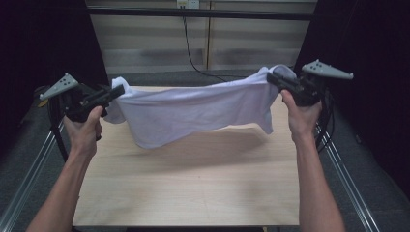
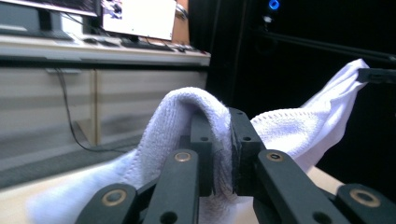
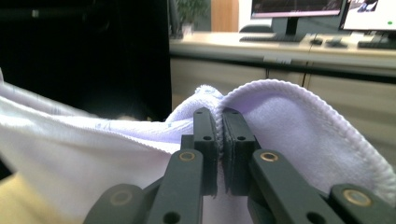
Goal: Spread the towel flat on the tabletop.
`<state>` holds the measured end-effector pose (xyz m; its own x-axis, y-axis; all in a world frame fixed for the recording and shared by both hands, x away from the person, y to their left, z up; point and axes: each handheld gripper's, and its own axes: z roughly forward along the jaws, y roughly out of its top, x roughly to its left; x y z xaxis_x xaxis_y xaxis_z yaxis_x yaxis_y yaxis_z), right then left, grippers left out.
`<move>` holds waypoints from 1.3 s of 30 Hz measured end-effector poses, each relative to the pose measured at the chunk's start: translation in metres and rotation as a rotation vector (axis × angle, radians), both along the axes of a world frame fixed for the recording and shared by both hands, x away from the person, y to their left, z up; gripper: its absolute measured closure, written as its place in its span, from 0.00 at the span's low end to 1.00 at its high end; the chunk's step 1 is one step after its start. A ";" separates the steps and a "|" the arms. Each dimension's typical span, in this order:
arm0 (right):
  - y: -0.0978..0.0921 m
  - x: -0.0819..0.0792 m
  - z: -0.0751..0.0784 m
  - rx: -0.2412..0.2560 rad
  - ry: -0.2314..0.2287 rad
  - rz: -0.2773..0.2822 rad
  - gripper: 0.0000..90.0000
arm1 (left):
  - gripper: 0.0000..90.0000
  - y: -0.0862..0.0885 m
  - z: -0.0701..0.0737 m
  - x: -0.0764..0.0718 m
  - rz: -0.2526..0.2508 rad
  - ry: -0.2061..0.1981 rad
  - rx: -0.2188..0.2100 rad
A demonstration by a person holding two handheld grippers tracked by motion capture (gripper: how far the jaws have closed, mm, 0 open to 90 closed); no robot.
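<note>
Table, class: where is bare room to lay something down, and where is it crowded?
The wooden table is bare across its near half, between the person's forearms. The far half is crowded: the white towel hangs stretched above it, pinched by the left gripper and right gripper.

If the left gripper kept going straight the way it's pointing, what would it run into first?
The white towel: the left gripper is already shut on one end of it, and the cloth stretches ahead along its line toward the right gripper, probably the next thing met, though depth is hard to judge.
</note>
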<state>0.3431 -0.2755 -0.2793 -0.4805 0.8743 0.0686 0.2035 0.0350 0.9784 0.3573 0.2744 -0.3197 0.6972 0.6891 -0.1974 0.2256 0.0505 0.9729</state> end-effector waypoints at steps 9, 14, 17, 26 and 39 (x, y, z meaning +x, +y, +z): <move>-0.001 -0.060 -0.099 0.005 0.141 0.063 0.95 | 0.92 0.007 -0.084 -0.044 -0.055 0.152 0.044; 0.011 -0.109 -0.152 -0.031 0.259 0.118 0.95 | 0.91 0.015 -0.124 -0.082 -0.109 0.239 0.089; 0.014 -0.133 -0.175 -0.034 0.305 0.130 0.94 | 0.88 0.015 -0.143 -0.103 -0.123 0.293 0.129; 0.009 -0.189 -0.184 -0.048 0.369 0.121 0.67 | 0.72 0.021 -0.137 -0.111 -0.131 0.270 0.118; -0.019 -0.132 -0.174 -0.053 0.345 0.064 0.64 | 0.67 -0.037 -0.133 -0.059 -0.189 0.274 0.168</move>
<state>0.2115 -0.2943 -0.4536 -0.4910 0.8498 0.1920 0.5171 0.1069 0.8492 0.2979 0.2378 -0.4529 0.7524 0.5916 -0.2896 0.4691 -0.1725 0.8661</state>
